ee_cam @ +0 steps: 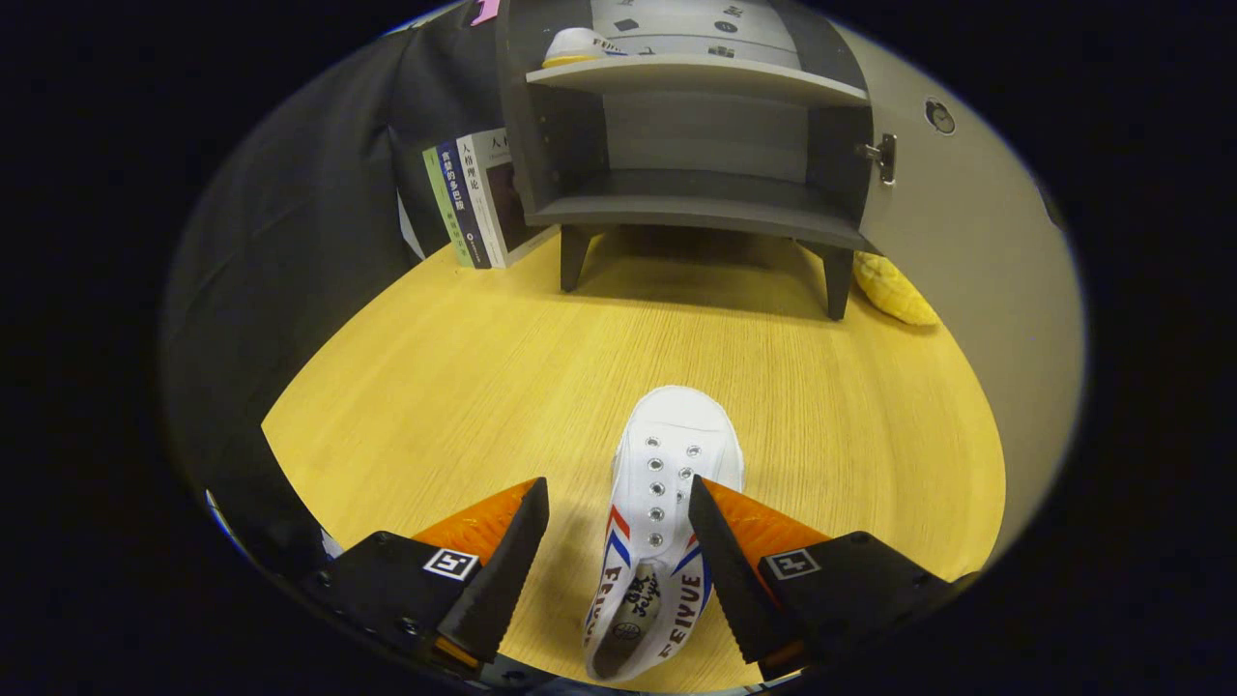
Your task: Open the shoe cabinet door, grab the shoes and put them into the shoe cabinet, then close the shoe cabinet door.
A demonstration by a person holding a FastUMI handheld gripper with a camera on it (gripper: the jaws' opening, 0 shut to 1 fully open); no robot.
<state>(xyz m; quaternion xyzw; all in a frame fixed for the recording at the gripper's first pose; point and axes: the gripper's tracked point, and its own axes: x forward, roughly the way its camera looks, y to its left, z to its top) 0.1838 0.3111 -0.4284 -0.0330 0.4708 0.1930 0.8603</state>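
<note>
gripper [618,493], wedge-shaped ridged fingers spread apart, square marker tags, black screwed mounts

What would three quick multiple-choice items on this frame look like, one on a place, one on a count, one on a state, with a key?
1. Where is the white shoe on the wooden table?
A. Between the open fingers of the gripper
B. On the cabinet's lower shelf
C. Leaning on the books

2. How many shoes are already on the upper shelf of the shoe cabinet?
A. None
B. One
C. Three

3. What state is the cabinet door in?
A. Shut
B. Swung open
C. Taken off and lying flat

Key: 1 A, the shoe lies between the two fingers, close against one and clear of the other. 2 B, one white shoe sits on the upper shelf. 3 B, both shelves are exposed and the door stands open on its hinge.
</note>
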